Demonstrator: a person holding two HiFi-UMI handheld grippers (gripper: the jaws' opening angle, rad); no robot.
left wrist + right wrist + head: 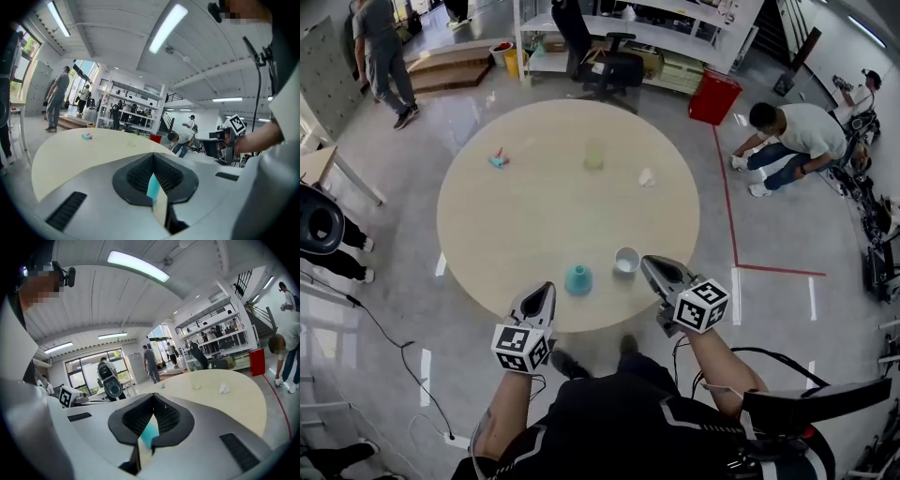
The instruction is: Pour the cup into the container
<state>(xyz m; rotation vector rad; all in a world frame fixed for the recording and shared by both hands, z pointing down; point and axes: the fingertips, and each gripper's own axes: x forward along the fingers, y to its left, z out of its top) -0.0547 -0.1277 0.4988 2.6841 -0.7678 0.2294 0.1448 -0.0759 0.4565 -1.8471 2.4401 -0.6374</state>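
On the round beige table (534, 216), near its front edge, stand a white cup (626, 260) and a teal flared vessel (577, 278) side by side. My left gripper (547, 289) hovers at the table's edge just left of the teal vessel, jaws together and empty. My right gripper (648, 264) is beside the white cup on its right, jaws together, nothing in them. In the left gripper view the jaws (153, 159) leave only a slit, with teal showing through it. The right gripper view (153, 401) looks the same.
A pale green cup (594, 155), a crumpled white scrap (647, 176) and a small teal and pink object (498, 158) lie on the far half of the table. People stand and crouch around the room. A red bin (713, 97) stands beyond the table.
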